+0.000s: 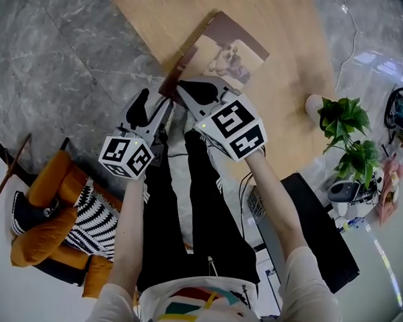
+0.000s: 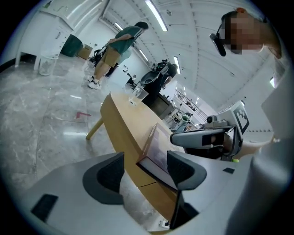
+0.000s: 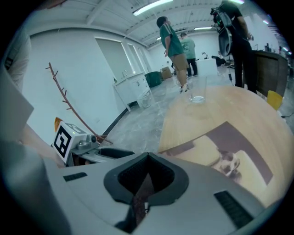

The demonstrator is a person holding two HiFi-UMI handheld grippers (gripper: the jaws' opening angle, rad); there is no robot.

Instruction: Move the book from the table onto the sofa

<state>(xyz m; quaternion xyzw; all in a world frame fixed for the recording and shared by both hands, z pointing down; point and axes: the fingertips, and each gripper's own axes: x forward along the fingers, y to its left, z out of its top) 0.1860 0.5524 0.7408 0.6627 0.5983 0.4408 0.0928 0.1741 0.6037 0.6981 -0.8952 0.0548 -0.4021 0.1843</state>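
The book (image 1: pixel 223 51), brown with a dog picture on its cover, lies at the near edge of the wooden table (image 1: pixel 287 34). My right gripper (image 1: pixel 191 90) is shut on the book's near edge, and the thin brown cover (image 3: pixel 142 193) shows pinched between its jaws. My left gripper (image 1: pixel 154 107) is open just left of it. The book's corner (image 2: pixel 156 151) stands between the left fingers (image 2: pixel 108 172), and the pads do not press on it. The orange sofa (image 1: pixel 52 230) with a striped cushion is at the lower left.
A potted plant (image 1: pixel 346 130) stands on the floor right of the table. A clear glass (image 3: pixel 198 89) stands at the table's far end. People stand in the background (image 2: pixel 115 50). A dark flat object (image 1: pixel 319 222) lies at my right side.
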